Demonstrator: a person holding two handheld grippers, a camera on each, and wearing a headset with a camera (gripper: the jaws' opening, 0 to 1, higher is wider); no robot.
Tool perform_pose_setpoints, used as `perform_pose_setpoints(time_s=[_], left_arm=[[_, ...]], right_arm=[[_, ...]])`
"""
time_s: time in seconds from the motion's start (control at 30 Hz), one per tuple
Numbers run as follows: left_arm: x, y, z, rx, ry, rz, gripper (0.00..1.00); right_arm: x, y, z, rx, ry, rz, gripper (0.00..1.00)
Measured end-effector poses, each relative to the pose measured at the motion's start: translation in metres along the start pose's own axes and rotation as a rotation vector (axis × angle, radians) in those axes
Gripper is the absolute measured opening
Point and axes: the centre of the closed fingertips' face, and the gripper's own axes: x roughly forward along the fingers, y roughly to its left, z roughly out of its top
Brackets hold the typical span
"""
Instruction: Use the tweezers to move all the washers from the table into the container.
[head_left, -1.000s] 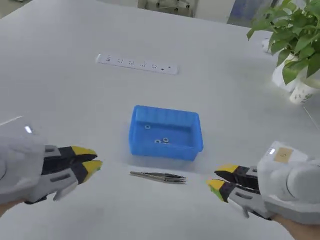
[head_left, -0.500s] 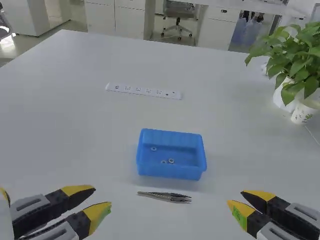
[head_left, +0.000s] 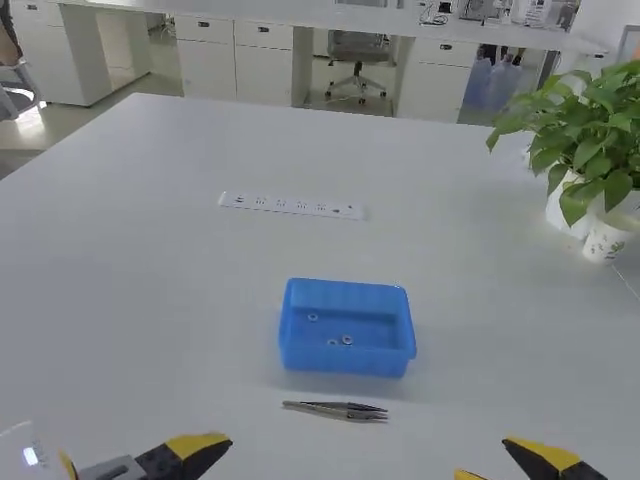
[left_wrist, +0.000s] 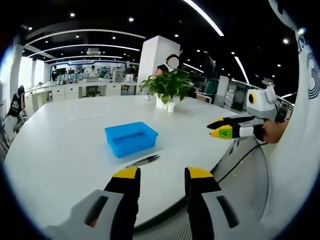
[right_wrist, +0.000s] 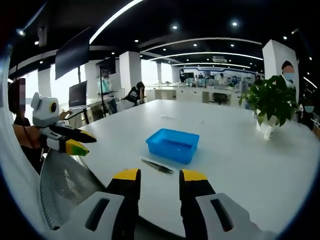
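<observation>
left hand-held gripper (left_wrist: 161, 174), right hand-held gripper (right_wrist: 159, 175), both parted, empty; tweezers (head_left: 335, 408) beside container (head_left: 345, 358)

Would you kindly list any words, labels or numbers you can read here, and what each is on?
Nothing here reads with certainty.
power strip: markings too small to read.
white cup beside the plant: print too blurred.
blue container and tweezers: no lettering visible.
</observation>
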Motion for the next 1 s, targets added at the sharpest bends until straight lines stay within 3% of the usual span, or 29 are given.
perform_pose_setpoints(time_s=[0.17, 0.67, 1.0], left_arm=[[-0.0001, -0.001, -0.0004, -0.004, 0.018, 0.019, 0.48], [-0.0095, 0.005, 0.005, 0.006, 0.016, 0.045, 0.48], [-0.0022, 0.0033, 0.0054, 0.039, 0.035, 0.034, 0.5]], right_arm=[[-0.0028, -0.0012, -0.0051, 0.03, 0.008, -0.014, 0.32], [-0.0018, 0.0045, -0.0034, 0.0, 0.022, 0.004, 0.32], [0.0007, 0.0068, -0.0116, -0.008, 0.059, 0.014, 0.32]])
